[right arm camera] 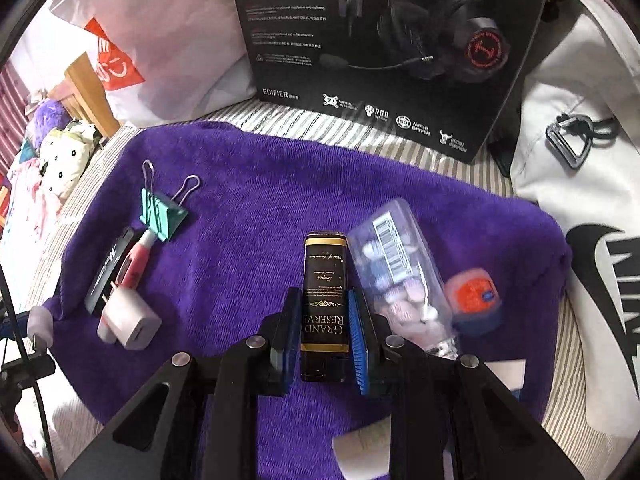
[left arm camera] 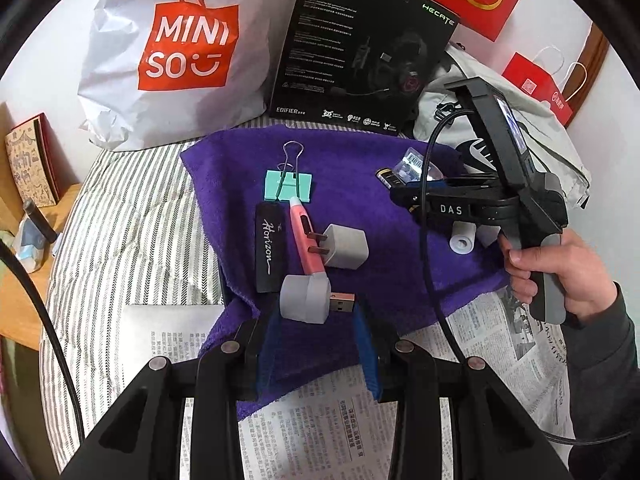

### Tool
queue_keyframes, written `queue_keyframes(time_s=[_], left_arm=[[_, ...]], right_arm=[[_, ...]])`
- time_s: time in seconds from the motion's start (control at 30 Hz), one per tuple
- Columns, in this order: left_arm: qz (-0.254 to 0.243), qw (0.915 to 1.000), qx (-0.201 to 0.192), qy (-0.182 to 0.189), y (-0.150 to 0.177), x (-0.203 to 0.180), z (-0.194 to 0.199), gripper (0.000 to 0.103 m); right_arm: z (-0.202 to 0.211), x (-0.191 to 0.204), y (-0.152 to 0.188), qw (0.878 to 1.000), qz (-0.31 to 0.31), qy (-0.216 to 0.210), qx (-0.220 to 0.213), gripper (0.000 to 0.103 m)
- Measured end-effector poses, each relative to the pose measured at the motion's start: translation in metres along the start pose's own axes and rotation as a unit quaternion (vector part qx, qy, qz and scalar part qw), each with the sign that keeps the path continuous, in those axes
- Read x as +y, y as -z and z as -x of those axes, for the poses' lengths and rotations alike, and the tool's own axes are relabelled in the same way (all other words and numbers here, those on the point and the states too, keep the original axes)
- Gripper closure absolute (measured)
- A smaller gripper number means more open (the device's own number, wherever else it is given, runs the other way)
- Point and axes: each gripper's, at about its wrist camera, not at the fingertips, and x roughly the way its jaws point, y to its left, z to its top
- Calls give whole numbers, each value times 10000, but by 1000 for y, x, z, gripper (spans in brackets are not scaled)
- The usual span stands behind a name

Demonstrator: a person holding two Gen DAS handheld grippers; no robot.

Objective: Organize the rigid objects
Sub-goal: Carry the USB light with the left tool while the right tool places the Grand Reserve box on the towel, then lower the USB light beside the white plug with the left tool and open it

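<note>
On my far left, the left gripper stands with its jaws spread wide and nothing between them, poised just short of the grey USB adapter at the near edge of the purple towel. That adapter looks light, hard and blocky; I'd pinch it across its flat grey sides, not by the thin metal plug sticking out. Just beyond it lie the pink pen, the white wall charger and the black Horizon case, all small and stiff, with the mint binder clip behind.

Moving right, the right gripper straddles the black Grand Reserve box, blue pads hugging both long sides. I can't tell if it's actually clamped. Glossy, gold-trimmed, rigid card, possibly slippery, so mid-length is my hold. Touching it on the right is a clear plastic bottle, then an orange-capped tub.
</note>
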Motion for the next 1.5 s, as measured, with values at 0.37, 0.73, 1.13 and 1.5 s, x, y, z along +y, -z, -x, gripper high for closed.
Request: queue_keyframes(time_s=[0.37,0.73,1.13,1.5], left_arm=[[24,10000,22,9,-4,-3,-2,69],[-181,9996,193,25,-10,-31,-16,69],[-503,9958,733,-200,-19,-55,-57,69],[-805,9891,1055,-644,-30,-69,-79,69]], right_arm=[[4,-1,4,9995,83,-249,156,57],[76,-5,49,9991,-47,-269,-326,57],[137,-44,132,9951,-720,-360,-580,56],[145,-61,176,9910,-1188,-423,-460,56]])
